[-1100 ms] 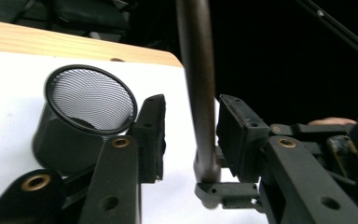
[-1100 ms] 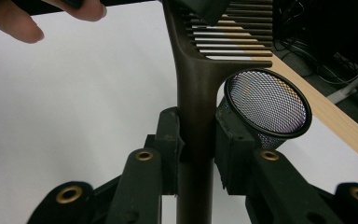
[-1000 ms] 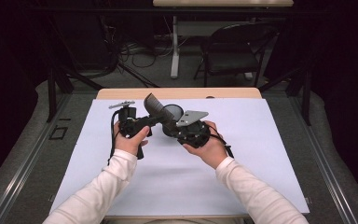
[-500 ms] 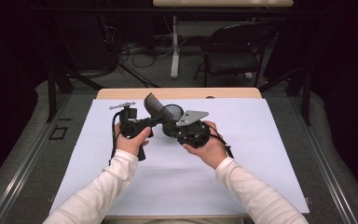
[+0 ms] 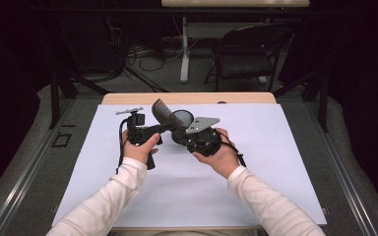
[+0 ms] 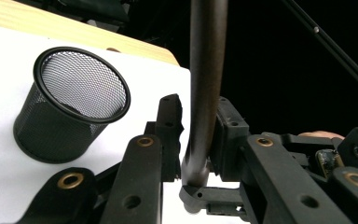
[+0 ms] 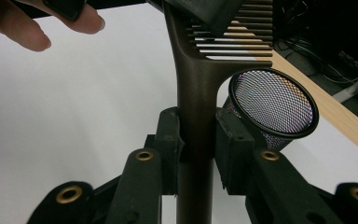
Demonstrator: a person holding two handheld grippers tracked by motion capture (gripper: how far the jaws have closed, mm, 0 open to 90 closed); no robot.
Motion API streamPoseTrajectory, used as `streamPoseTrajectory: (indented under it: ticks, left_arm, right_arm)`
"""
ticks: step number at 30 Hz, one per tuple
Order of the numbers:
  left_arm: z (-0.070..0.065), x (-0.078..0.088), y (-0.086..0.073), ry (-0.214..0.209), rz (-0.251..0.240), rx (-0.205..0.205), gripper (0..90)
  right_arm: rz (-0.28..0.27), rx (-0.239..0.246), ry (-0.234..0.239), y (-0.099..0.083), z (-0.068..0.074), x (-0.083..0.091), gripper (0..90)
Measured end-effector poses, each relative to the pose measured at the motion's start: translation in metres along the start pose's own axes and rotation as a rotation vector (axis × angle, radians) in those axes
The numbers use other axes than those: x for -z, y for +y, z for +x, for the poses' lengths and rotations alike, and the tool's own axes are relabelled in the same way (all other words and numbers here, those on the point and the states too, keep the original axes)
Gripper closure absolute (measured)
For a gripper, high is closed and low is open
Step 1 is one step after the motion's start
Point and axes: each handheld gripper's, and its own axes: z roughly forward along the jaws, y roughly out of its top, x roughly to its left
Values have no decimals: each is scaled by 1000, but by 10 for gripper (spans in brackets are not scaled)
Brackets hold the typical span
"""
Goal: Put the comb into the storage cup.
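Dark workroom behind, with a folding chair (image 5: 246,54) standing beyond the table's far edge. Wooden table (image 5: 187,98), largely covered by a white sheet (image 5: 275,162); I am taking the mesh cup as my landmark.

Mesh cup (image 5: 181,118), black wire, lying tipped on the sheet with its open mouth turned toward my grippers.

Left gripper (image 5: 142,133), which I am holding just left of the cup. Its jaws have just been closing, and in the left gripper view the comb's dark handle is sitting between its pads (image 6: 170,135), clamped on the handle's end.

Right gripper (image 5: 197,137), which I am holding just in front of the cup, its grey plate on top. Its jaws are pinching the comb's handle from both sides in the right gripper view.

Comb (image 5: 161,113), dark brown, being held by both grippers at once, its toothed end rising just left of the cup and above the sheet.
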Motion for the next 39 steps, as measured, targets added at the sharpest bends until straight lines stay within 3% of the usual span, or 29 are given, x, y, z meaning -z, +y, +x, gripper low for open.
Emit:
streamPoseTrajectory:
  ticks: [28,39]
  left_arm:
    - [5,0,0,-23,15,83,830]
    - [7,1,0,-24,19,92,833]
  right_arm:
    - [0,-4,6,-1,1,-2,727]
    - [5,-4,8,-2,1,-3,727]
